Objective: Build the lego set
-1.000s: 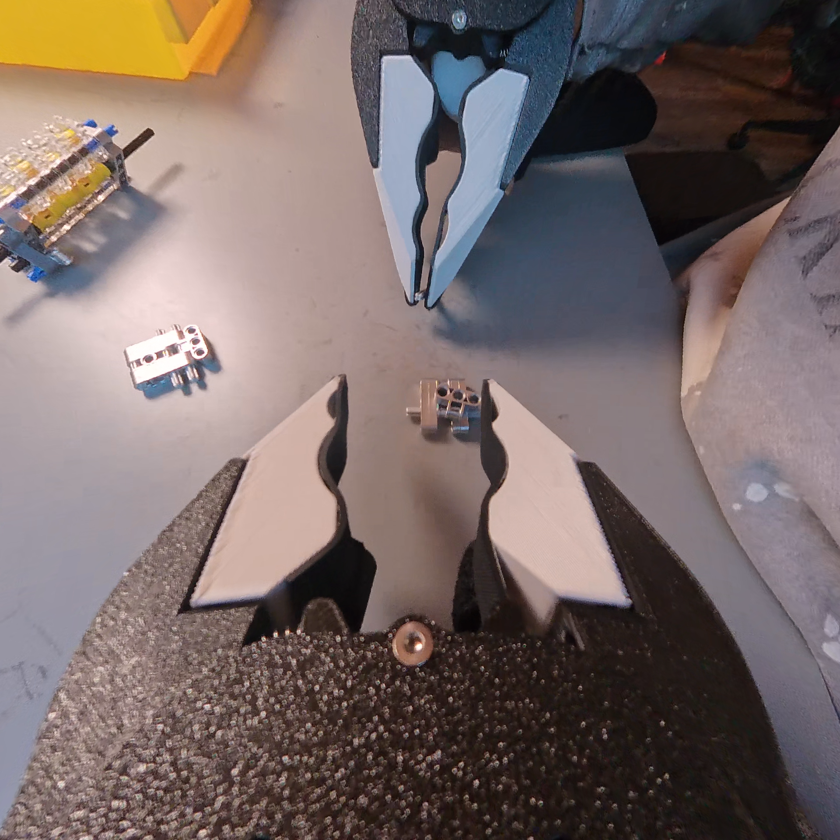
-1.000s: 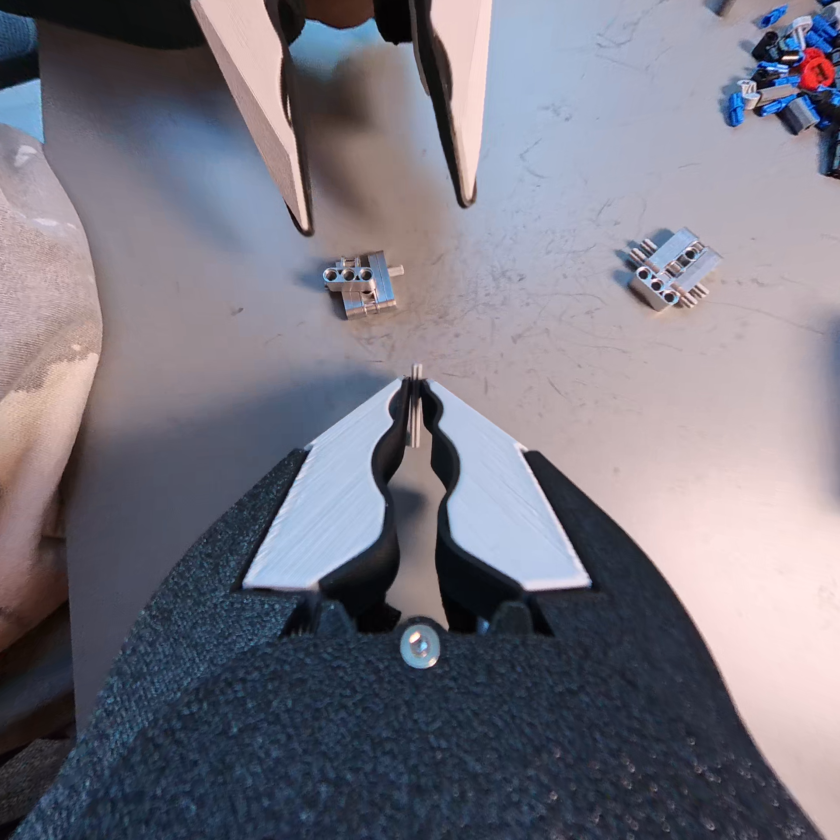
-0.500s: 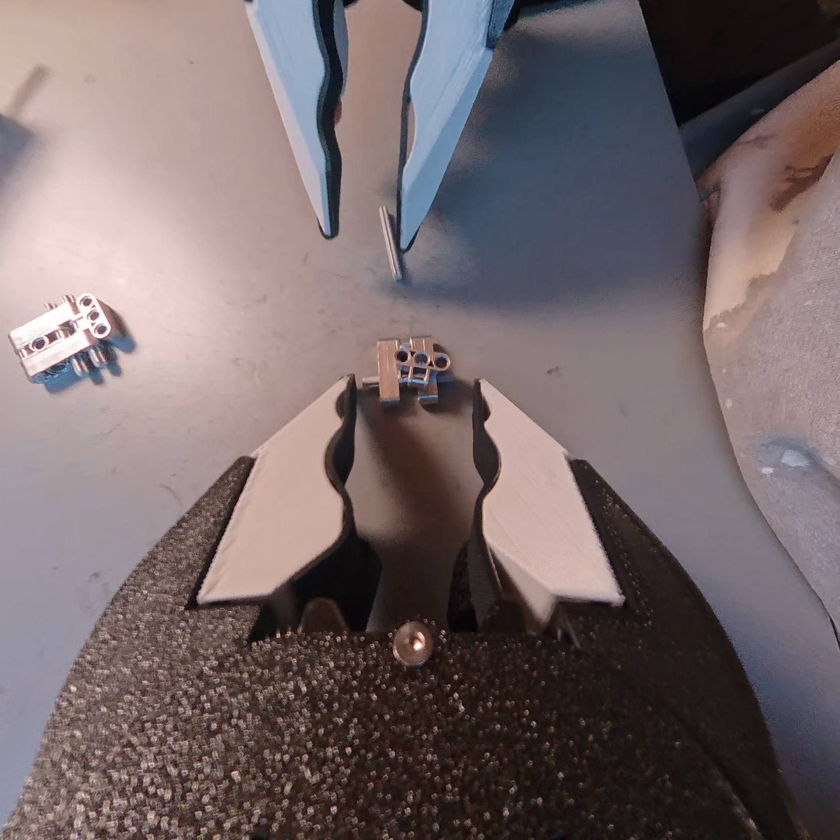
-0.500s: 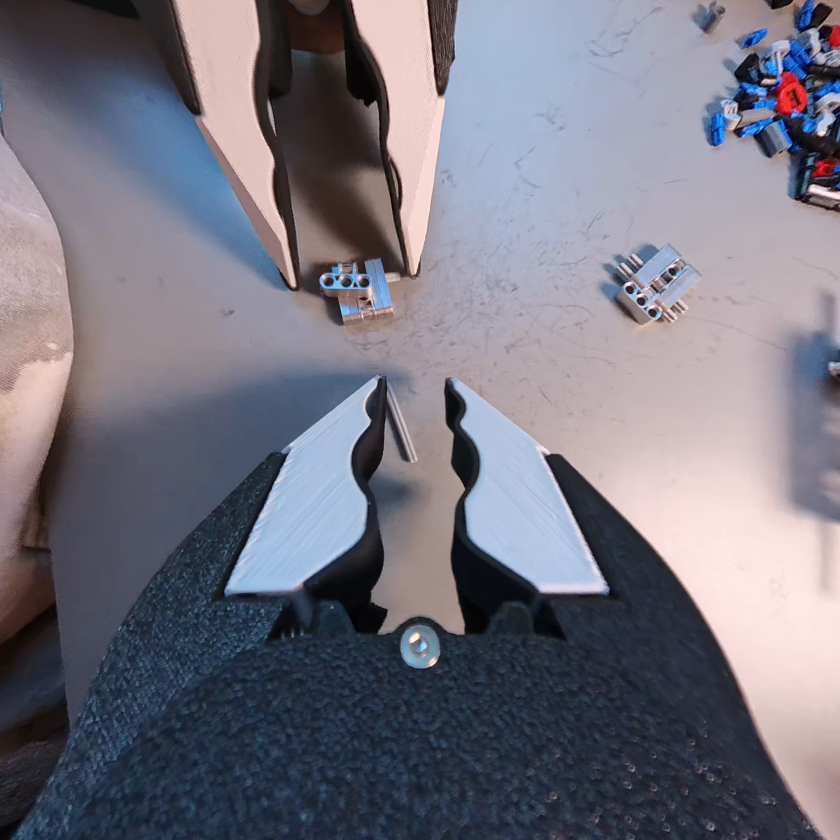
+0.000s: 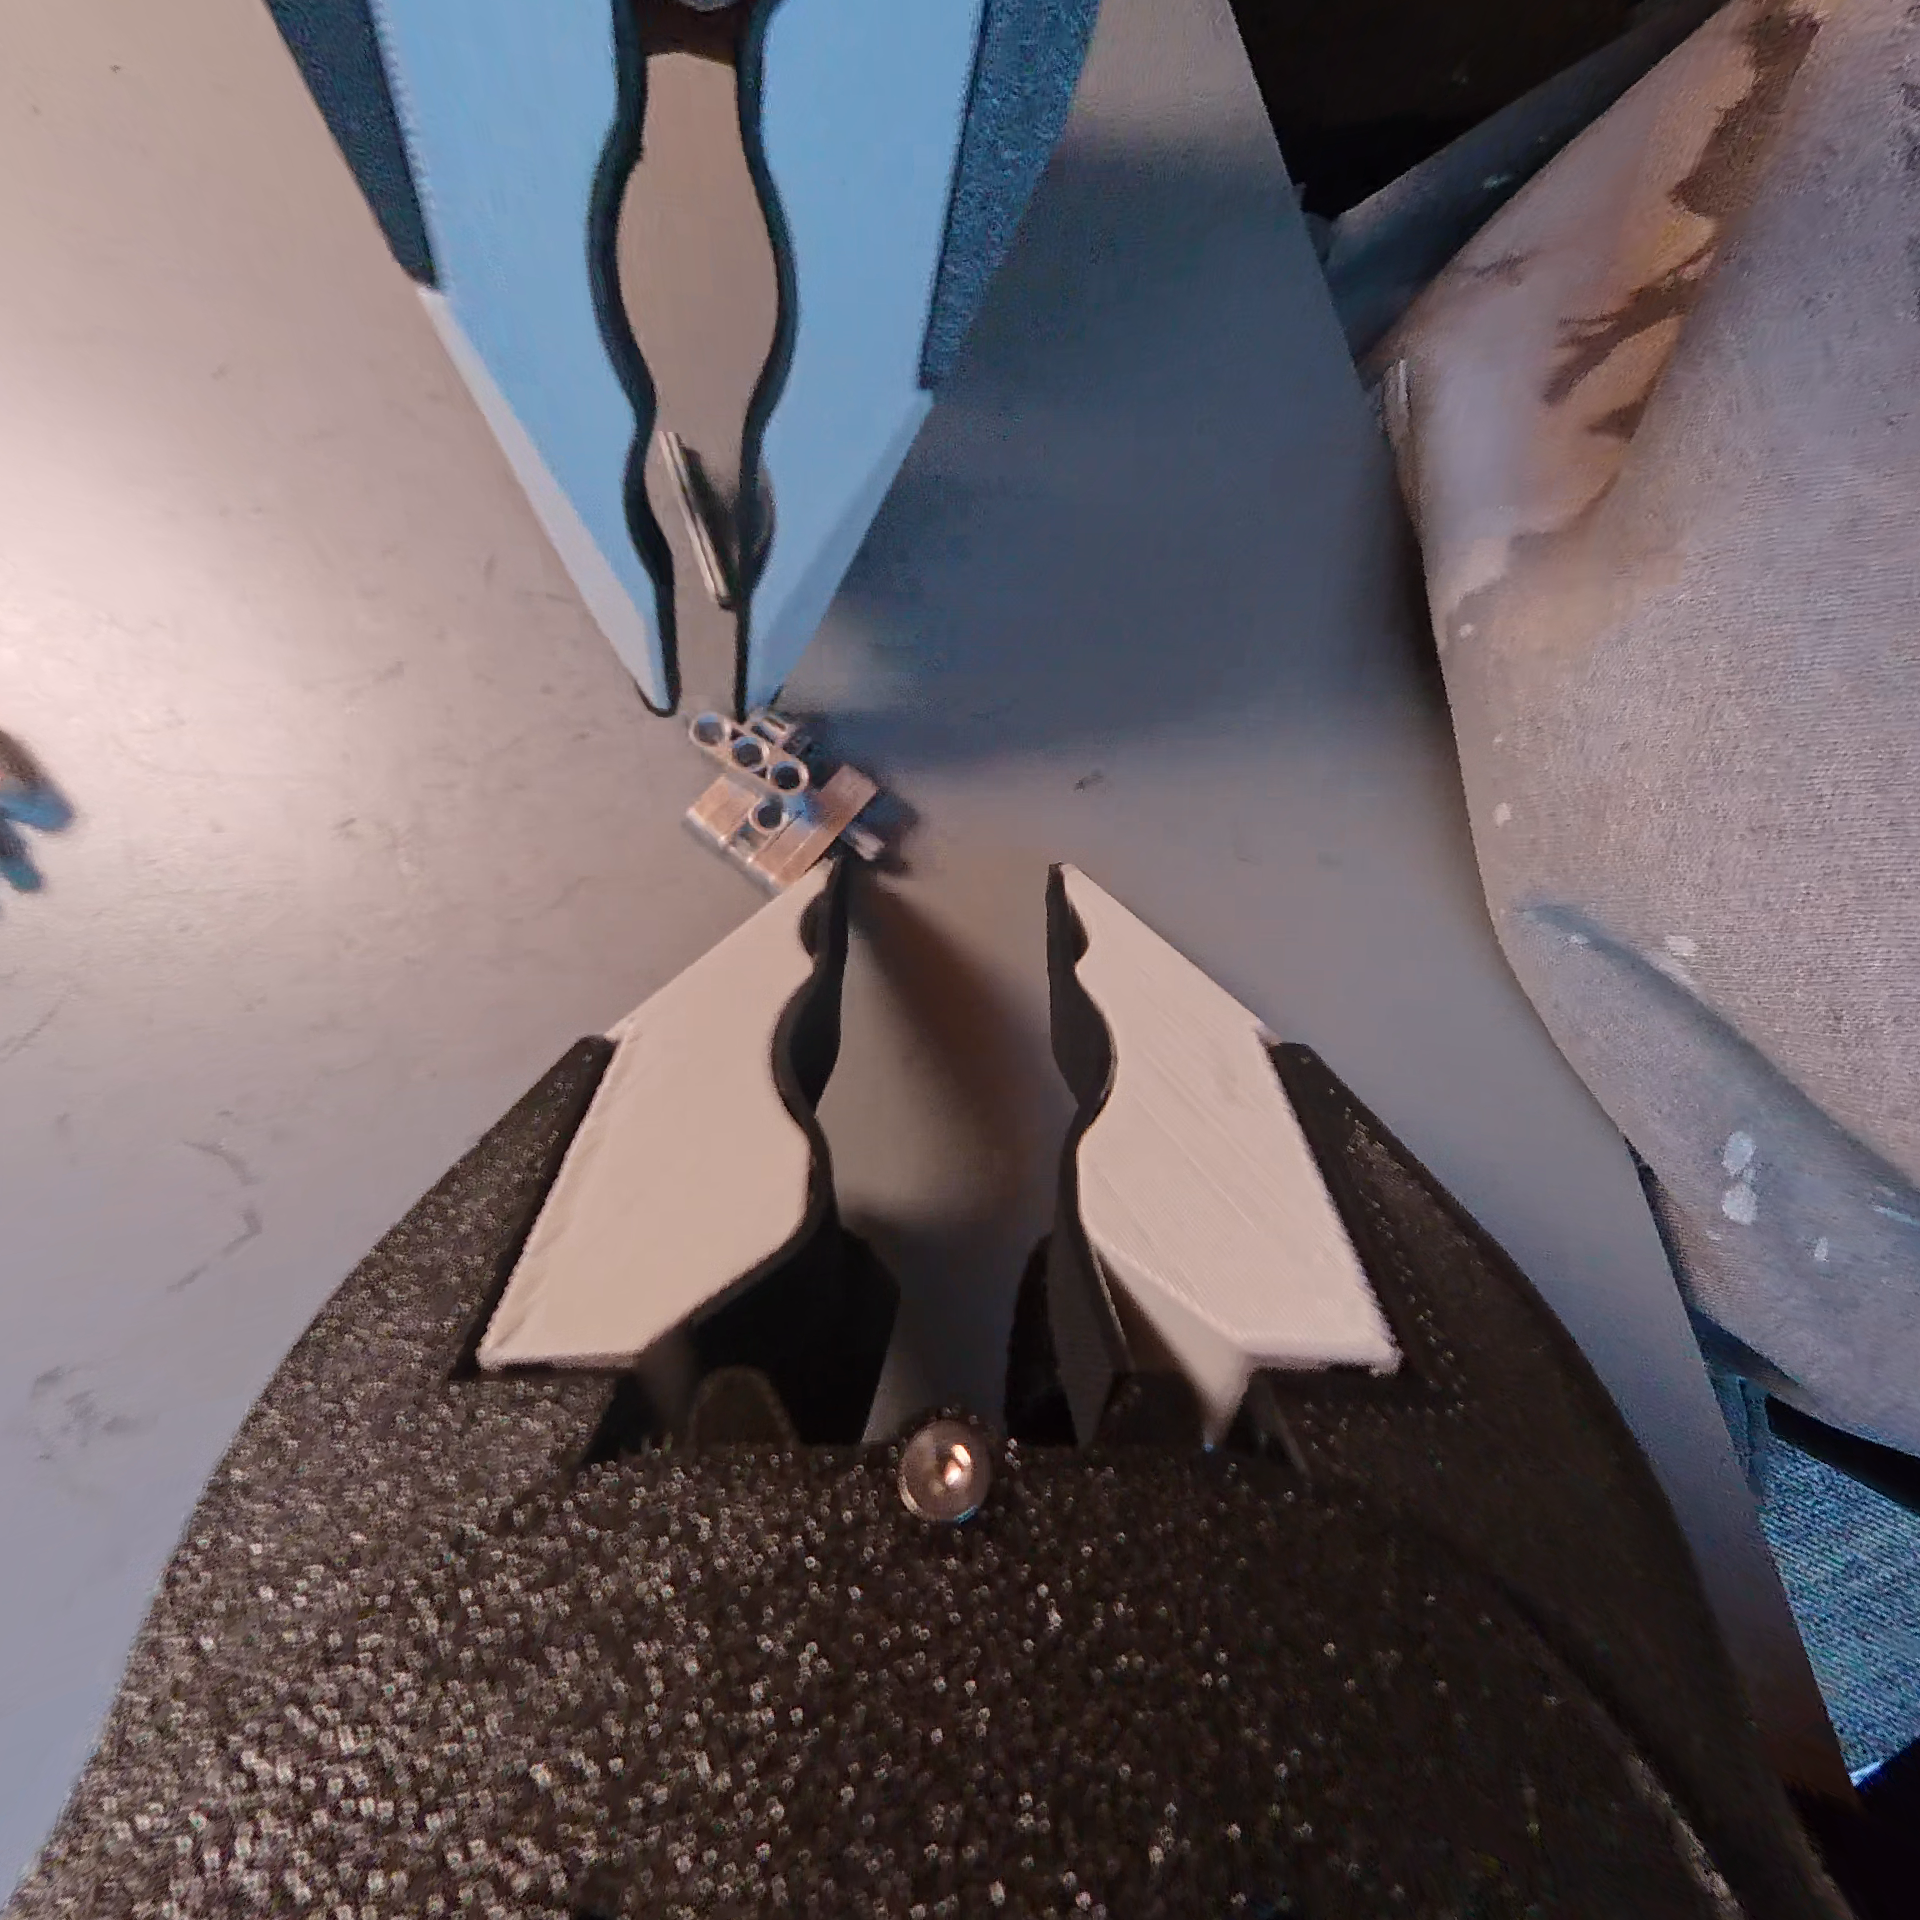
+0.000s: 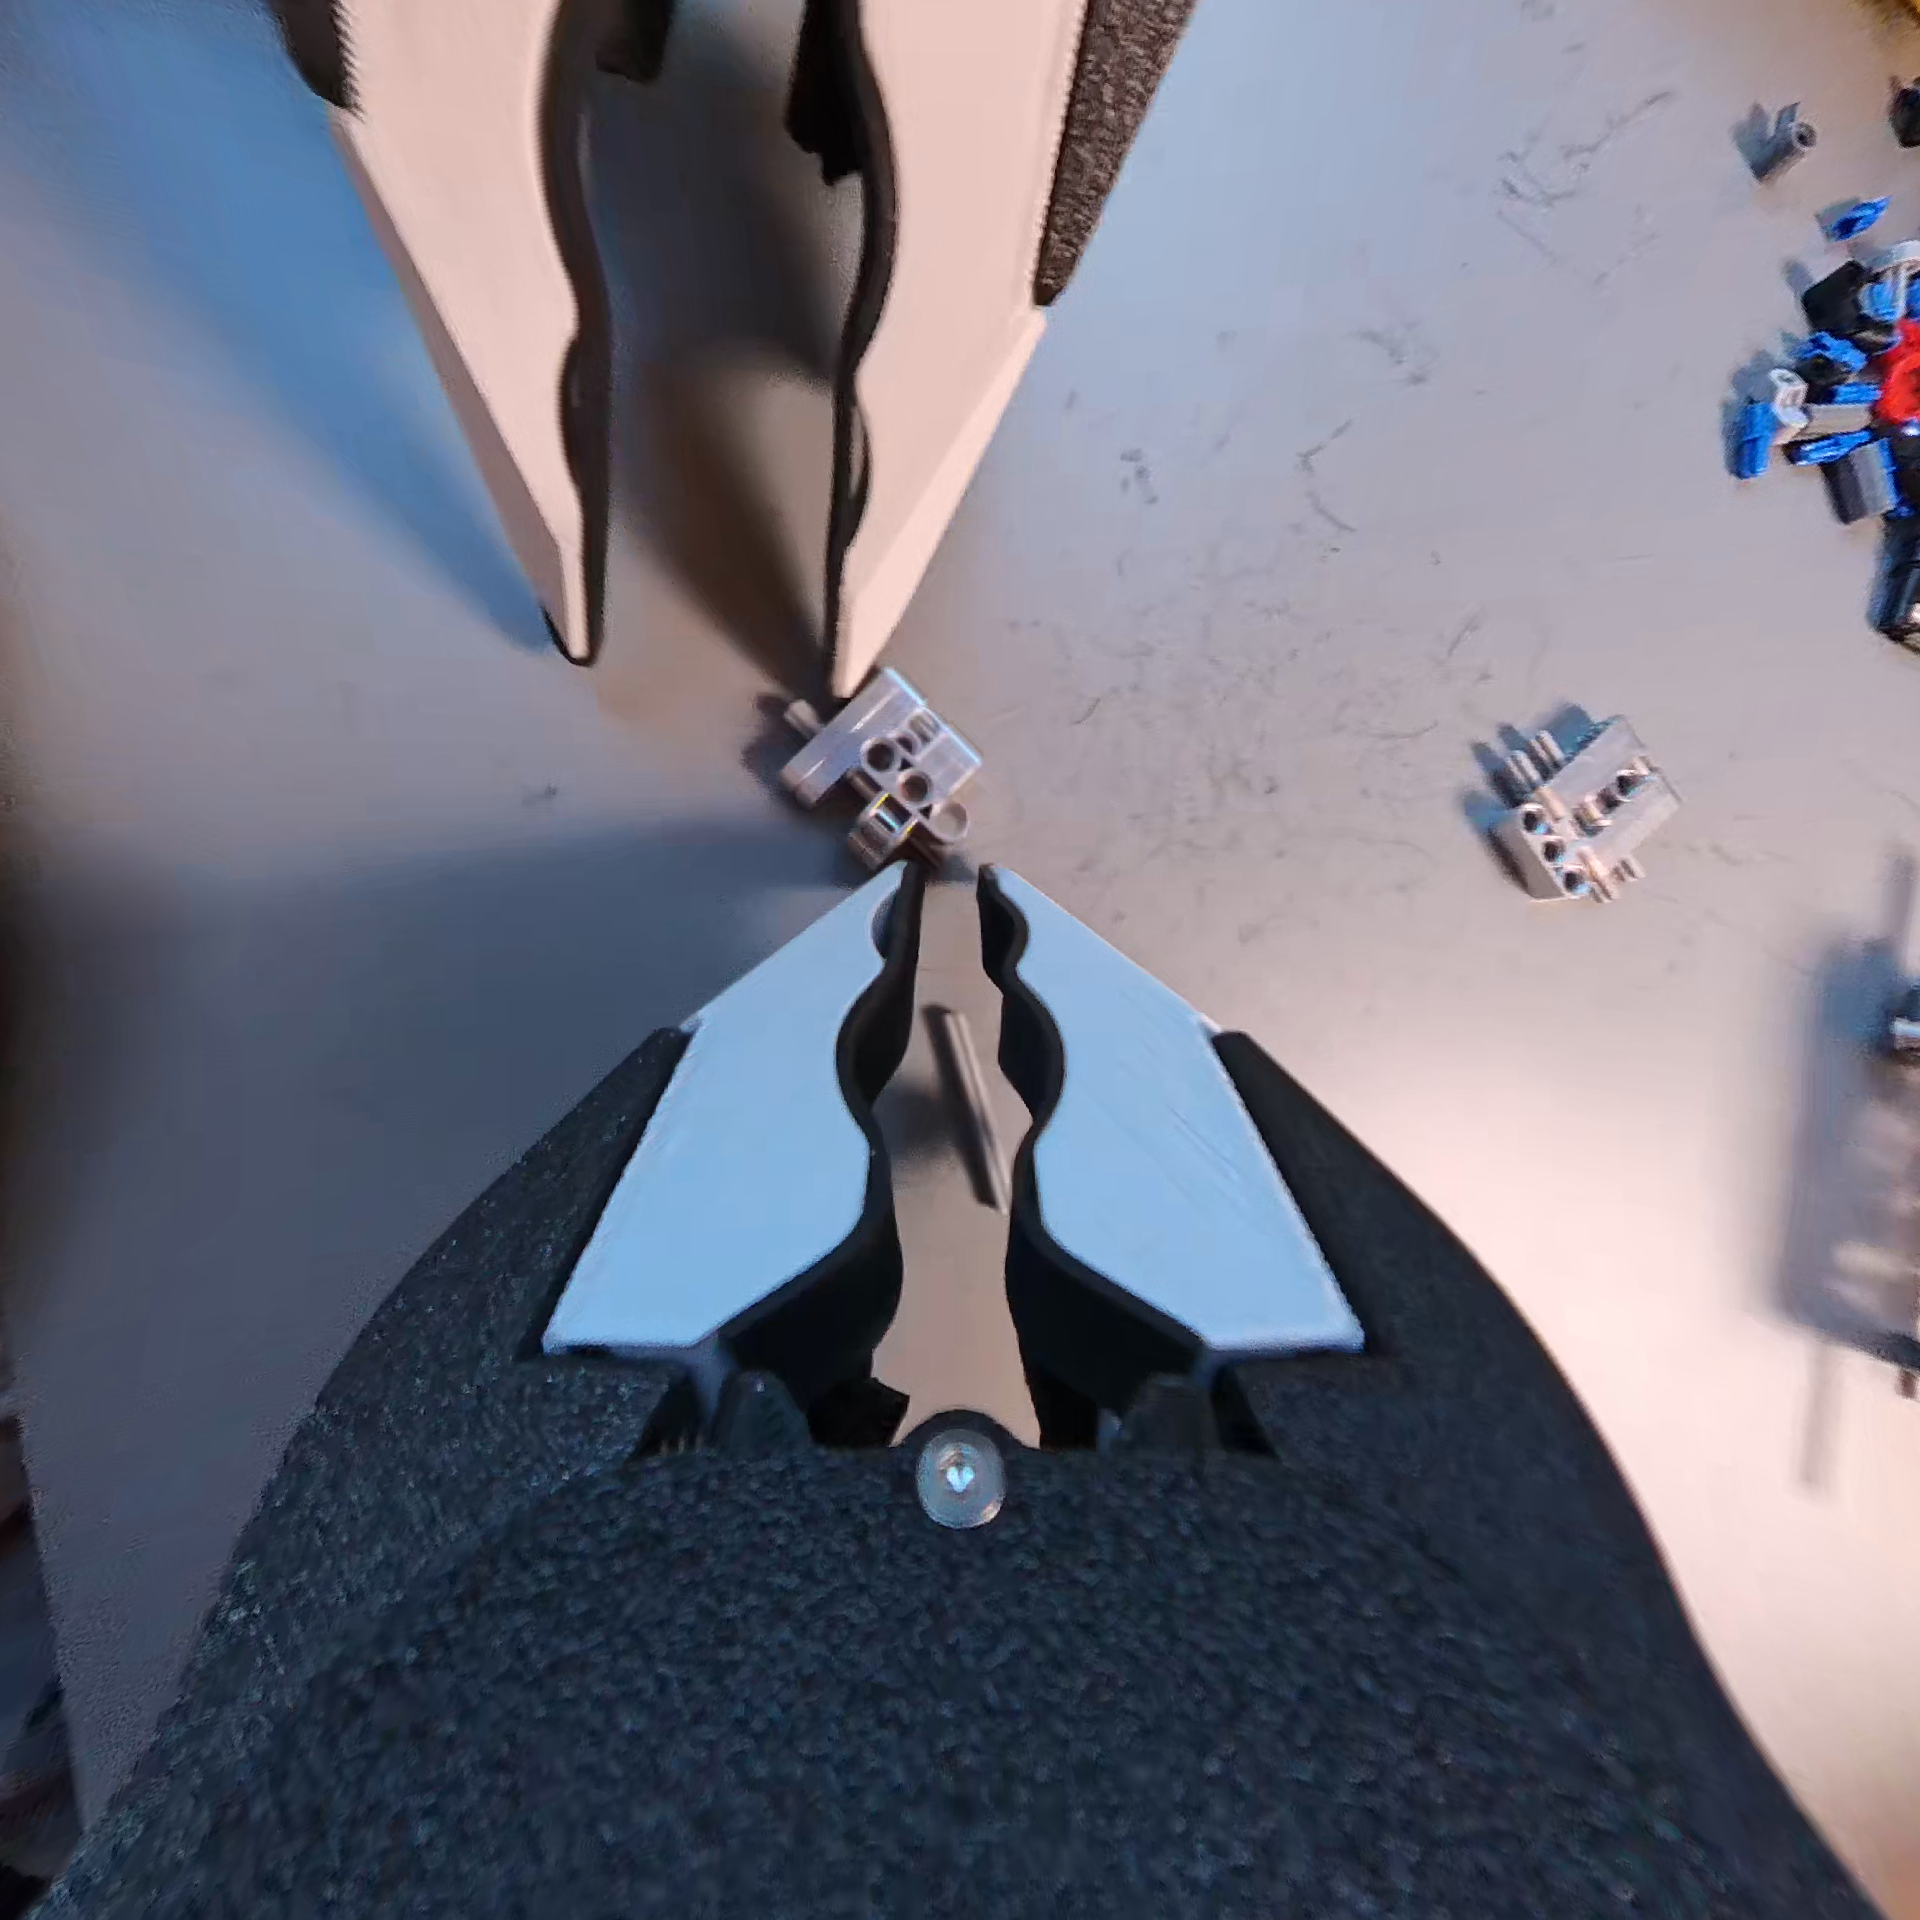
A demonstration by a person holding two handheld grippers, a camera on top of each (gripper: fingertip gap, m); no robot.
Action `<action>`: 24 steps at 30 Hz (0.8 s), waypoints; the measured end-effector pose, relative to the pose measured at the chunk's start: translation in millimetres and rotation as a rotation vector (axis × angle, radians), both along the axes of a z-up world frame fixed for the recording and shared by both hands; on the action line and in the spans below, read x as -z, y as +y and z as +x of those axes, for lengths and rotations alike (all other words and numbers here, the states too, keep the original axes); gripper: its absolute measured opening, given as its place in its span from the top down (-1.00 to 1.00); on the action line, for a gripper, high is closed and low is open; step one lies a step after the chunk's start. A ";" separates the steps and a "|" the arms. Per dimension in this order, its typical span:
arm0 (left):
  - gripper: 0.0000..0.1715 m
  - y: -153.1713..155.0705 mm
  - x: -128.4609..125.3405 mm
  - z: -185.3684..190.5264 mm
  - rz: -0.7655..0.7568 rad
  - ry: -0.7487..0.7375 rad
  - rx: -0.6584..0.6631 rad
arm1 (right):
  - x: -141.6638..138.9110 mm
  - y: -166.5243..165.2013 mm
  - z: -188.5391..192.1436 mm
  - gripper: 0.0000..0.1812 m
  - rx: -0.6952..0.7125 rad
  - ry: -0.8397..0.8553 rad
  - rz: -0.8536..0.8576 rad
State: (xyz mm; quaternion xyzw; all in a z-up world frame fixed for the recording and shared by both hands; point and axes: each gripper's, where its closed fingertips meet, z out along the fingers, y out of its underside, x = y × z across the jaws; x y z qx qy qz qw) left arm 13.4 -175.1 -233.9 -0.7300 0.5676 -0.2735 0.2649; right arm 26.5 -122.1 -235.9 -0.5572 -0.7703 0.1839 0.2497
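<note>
flanking grey block (image 5: 777, 800), claws (image 5: 948, 881) parted

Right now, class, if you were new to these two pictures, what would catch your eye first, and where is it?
Two grippers meet tip to tip over a small grey brick assembly on the scuffed grey table: the left gripper with jaws wide apart, the right gripper with jaws slightly apart. A thin grey rod lies loose on the table between the right jaws. To the right sits a second grey assembly, and beyond it a pile of blue, black and red pieces.
</note>
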 end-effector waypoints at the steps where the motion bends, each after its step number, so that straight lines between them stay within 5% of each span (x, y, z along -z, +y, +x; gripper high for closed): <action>1: 0.58 1.3 -1.5 -0.7 0.006 -0.005 -0.005 | -2.0 4.7 -0.2 0.91 0.002 0.001 0.005; 10: 0.52 30.8 -8.2 -9.4 0.063 -0.044 -0.161 | -26.3 -9.9 1.1 0.84 -0.160 0.058 -0.084; 16: 0.52 32.1 -4.0 2.0 0.081 -0.044 -0.176 | -19.1 -12.3 -8.7 0.68 -0.325 -0.055 -0.126; 24: 0.60 32.8 3.1 4.2 0.117 -0.005 -0.172 | -5.6 -13.4 -4.2 0.81 -0.356 -0.106 -0.105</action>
